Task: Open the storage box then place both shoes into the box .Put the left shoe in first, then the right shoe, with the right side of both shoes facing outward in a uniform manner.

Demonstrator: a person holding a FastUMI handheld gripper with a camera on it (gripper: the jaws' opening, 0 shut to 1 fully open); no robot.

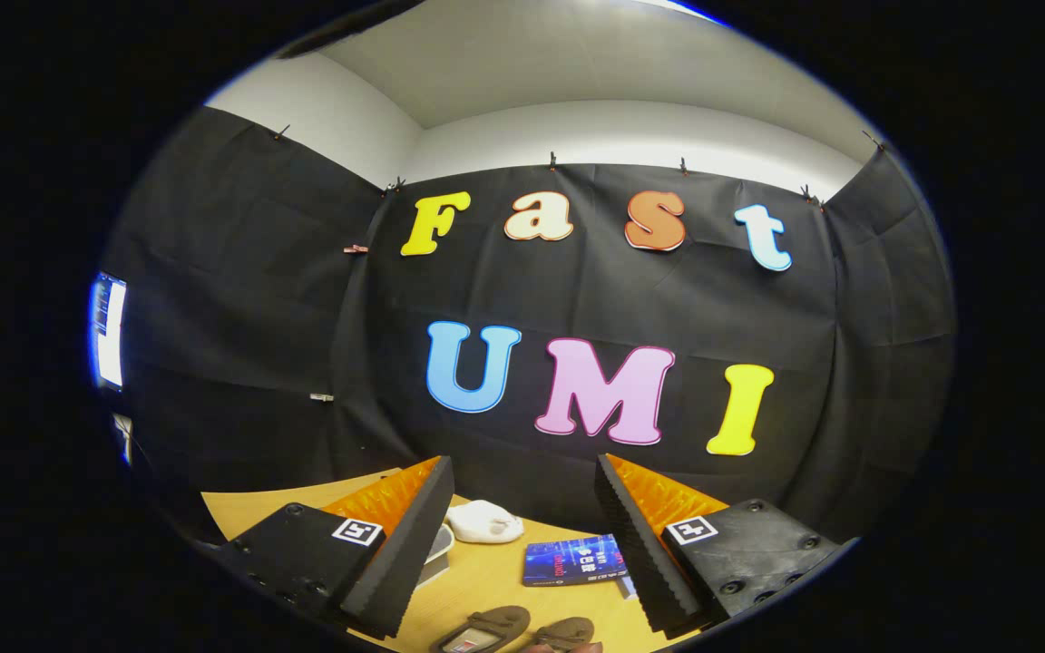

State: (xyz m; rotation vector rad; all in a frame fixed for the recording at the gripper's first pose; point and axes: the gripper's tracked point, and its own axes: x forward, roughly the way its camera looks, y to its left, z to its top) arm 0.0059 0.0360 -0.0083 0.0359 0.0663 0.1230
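My gripper [522, 508] stands open and held high, with nothing between its fingers [414, 535]. Far below, between the fingers at the near end of the wooden table [486, 580], lie two brown-green shoes side by side: the left-hand shoe [482, 629] and the right-hand shoe [566, 631], both partly cut off. The gripper is well above them and touches neither. Behind the left finger a pale rounded edge of a container [439, 542] peeks out, mostly hidden.
A white crumpled object [484, 522] lies beyond the fingers near the table's far edge. A blue book [575, 560] lies beside the right finger. The black cloth wall rises right behind the table. A lit screen [108, 331] hangs at the left wall.
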